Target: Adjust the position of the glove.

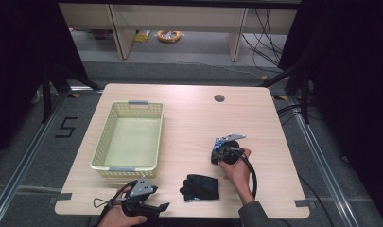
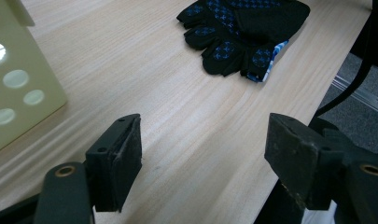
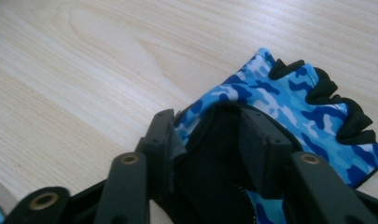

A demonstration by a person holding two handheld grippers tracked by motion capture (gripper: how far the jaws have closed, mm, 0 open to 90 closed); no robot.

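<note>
Left tool (image 2: pixel 203 158) agape, right tool (image 3: pixel 205 144) clamped.

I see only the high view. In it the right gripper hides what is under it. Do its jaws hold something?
Observer: Yes. The right gripper has its jaws closed on the cuff of a blue camouflage fabric fingerless glove lying on the light wooden table.
Operator: Is the glove near the front edge plain black?
Observer: No. The black fabric glove has small blue crosses, and a blue camouflage edge shows beneath it.
Operator: Is the left gripper open?
Observer: Yes. The left gripper has its jaws wide apart, nothing between them.
</note>
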